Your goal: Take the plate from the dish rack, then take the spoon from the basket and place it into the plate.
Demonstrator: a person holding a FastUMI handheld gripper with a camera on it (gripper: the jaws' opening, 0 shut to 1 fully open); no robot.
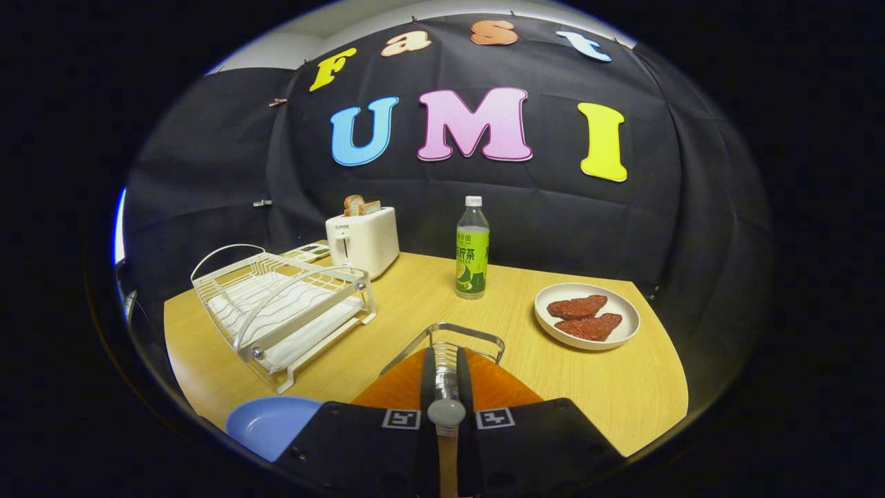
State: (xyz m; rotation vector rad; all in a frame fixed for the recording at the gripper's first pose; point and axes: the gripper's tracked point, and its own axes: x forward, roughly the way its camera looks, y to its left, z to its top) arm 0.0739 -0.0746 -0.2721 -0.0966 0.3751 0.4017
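My gripper (446, 358) reaches down into the orange basket (501, 389), whose wire handle (464, 330) arches just beyond the fingertips. Both black fingers (429, 380) are shut on a metal spoon (446, 411); its shiny shaft runs between them and its rounded end sticks out toward the camera. The blue plate (266, 423) lies flat on the wooden table (622, 387), just left of the gripper and in front of the rack. The white wire dish rack (283, 308) stands to the left with nothing in its slots.
A white toaster (363, 241) with bread slices stands behind the rack. A green-labelled bottle (473, 249) stands straight beyond the basket. To the right, a white plate (588, 315) holds two brown meat pieces. Bare tabletop lies between basket and white plate.
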